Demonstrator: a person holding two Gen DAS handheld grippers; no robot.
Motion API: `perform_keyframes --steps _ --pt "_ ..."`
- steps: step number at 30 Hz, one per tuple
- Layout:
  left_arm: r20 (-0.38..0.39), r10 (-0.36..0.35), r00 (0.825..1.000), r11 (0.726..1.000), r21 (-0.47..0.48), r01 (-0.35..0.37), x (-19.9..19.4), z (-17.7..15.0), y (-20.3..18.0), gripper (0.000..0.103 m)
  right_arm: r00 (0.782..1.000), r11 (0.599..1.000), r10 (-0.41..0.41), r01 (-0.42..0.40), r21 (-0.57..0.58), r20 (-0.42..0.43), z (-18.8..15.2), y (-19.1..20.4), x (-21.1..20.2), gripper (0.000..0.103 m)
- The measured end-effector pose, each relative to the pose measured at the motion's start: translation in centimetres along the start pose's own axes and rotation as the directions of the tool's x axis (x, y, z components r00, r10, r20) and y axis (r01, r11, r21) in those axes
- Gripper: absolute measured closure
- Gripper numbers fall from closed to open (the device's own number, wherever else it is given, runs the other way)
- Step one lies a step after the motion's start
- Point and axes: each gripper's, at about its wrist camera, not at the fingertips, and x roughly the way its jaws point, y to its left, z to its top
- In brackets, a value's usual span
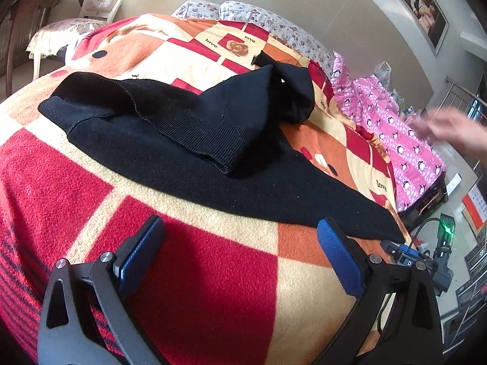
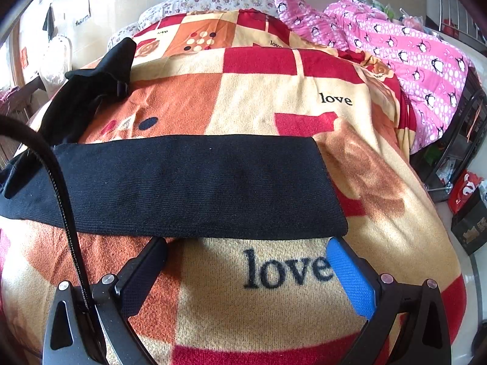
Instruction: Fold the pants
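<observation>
left gripper (image 1: 240,252) empty, jaws spread | right gripper (image 2: 246,270) likewise | risk: black pants (image 2: 188,182) bunched unevenly, fold might skew

Pants (image 2: 188,185) lie spread across a blanket (image 2: 258,97) on a bed, one leg stretched just ahead of the right gripper (image 2: 246,261), with a quilt (image 2: 420,57) bunched at the bed's right side.

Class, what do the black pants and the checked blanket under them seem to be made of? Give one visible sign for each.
Black pants: probably a matte knit fabric; fine ribbing shows along the leg and hems.
Checked blanket: probably a fleece or plush; its surface looks fuzzy, with a short raised nap.
</observation>
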Motion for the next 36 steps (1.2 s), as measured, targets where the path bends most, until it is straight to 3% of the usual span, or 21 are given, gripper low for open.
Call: perform_keyframes --steps 9,11,13,14,16,17,18,19,20,21,22,23,24,25,26,30,31,33,34,35,36 --pt "-0.023 0.001 1.0 1.0 -0.027 -0.001 -0.2 0.3 0.2 0.002 1.0 1.0 0.0 0.001 0.0 -0.006 -0.1 0.1 0.0 0.0" --pt "0.003 0.01 1.0 0.999 -0.044 -0.01 -1.0 0.9 0.2 0.002 1.0 1.0 -0.001 0.001 0.0 -0.009 -0.1 0.2 0.0 0.0" --pt "0.044 0.037 0.998 0.999 0.006 -0.037 -2.1 2.0 -0.5 0.002 1.0 1.0 -0.001 0.001 0.0 -0.011 -0.1 0.2 0.1 0.0" --pt "0.071 0.081 0.994 0.993 0.082 -0.087 -2.6 2.9 -1.4 0.002 1.0 1.0 -0.001 0.001 0.0 -0.011 0.0 0.2 0.1 0.0" --pt "0.099 0.139 0.985 0.951 0.265 -0.161 -2.6 4.1 -3.1 0.002 1.0 1.0 0.0 0.0 0.001 -0.01 0.0 0.2 0.1 0.0" --pt "0.095 0.164 0.982 0.9 0.394 -0.188 -2.1 4.5 -4.1 0.002 1.0 1.0 0.0 0.0 0.001 -0.008 0.0 0.2 0.1 0.0" --pt "0.098 0.207 0.973 0.811 0.539 -0.227 -1.1 4.4 -5.1 0.002 1.0 1.0 -0.003 0.003 -0.001 -0.006 0.0 0.3 0.1 0.0" --pt "0.114 0.248 0.962 0.692 0.674 -0.258 0.0 3.9 -5.9 0.002 1.0 1.0 -0.003 0.003 -0.001 -0.005 0.0 0.3 0.1 0.0" --pt "0.151 0.295 0.943 0.551 0.78 -0.297 1.3 3.1 -6.5 0.002 1.0 1.0 0.001 -0.001 0.002 -0.003 -0.1 0.2 0.1 0.0" --pt "0.202 0.333 0.921 0.431 0.836 -0.339 2.5 2.4 -6.6 0.002 1.0 1.0 -0.001 0.001 0.0 -0.002 -0.1 0.2 0.0 0.0" --pt "0.234 0.363 0.902 0.338 0.869 -0.361 3.6 2.0 -6.6 0.002 1.0 1.0 -0.003 0.003 -0.001 -0.001 -0.1 0.2 0.0 0.0" --pt "0.232 0.389 0.892 0.28 0.892 -0.354 4.7 1.8 -6.4 0.002 1.0 1.0 -0.001 0.001 -0.001 0.0 -0.1 0.2 0.1 0.0" --pt "0.221 0.407 0.886 0.257 0.903 -0.343 5.5 1.9 -6.3 0.002 1.0 1.0 0.0 0.0 0.0 0.0 -0.1 0.2 0.1 0.0" --pt "0.21 0.41 0.888 0.258 0.907 -0.333 6.1 2.3 -6.2 0.002 1.0 1.0 0.0 0.0 0.0 -0.001 -0.1 0.3 0.1 0.0" --pt "0.168 0.412 0.896 0.284 0.91 -0.301 6.6 2.7 -6.2 0.002 1.0 1.0 -0.001 0.001 0.0 -0.001 -0.1 0.3 0.1 0.0" --pt "0.046 0.38 0.924 0.418 0.882 -0.216 7.4 4.4 -6.2 0.002 1.0 1.0 0.0 0.0 0.0 0.003 -0.1 0.4 0.0 0.0" --pt "0.01 0.375 0.927 0.459 0.867 -0.195 7.5 5.0 -6.0 0.002 1.0 1.0 -0.001 0.001 0.0 0.004 -0.1 0.4 0.0 0.0" --pt "-0.045 0.384 0.922 0.511 0.843 -0.172 8.1 5.7 -5.5 0.003 1.0 1.0 -0.001 0.001 0.0 0.004 -0.1 0.3 0.0 0.0" --pt "-0.067 0.38 0.923 0.533 0.831 -0.159 8.2 5.7 -5.4 0.01 1.0 1.0 -0.001 0.001 0.0 0.004 -0.1 0.3 0.0 0.0" --pt "-0.098 0.369 0.924 0.573 0.807 -0.144 8.2 6.2 -4.9 0.016 1.0 1.0 -0.002 0.002 -0.001 0.003 -0.1 0.3 0.0 0.0" --pt "-0.11 0.366 0.924 0.611 0.777 -0.15 8.1 6.8 -4.3 0.054 1.0 1.0 -0.002 0.002 0.0 0.003 -0.1 0.3 0.0 0.0"
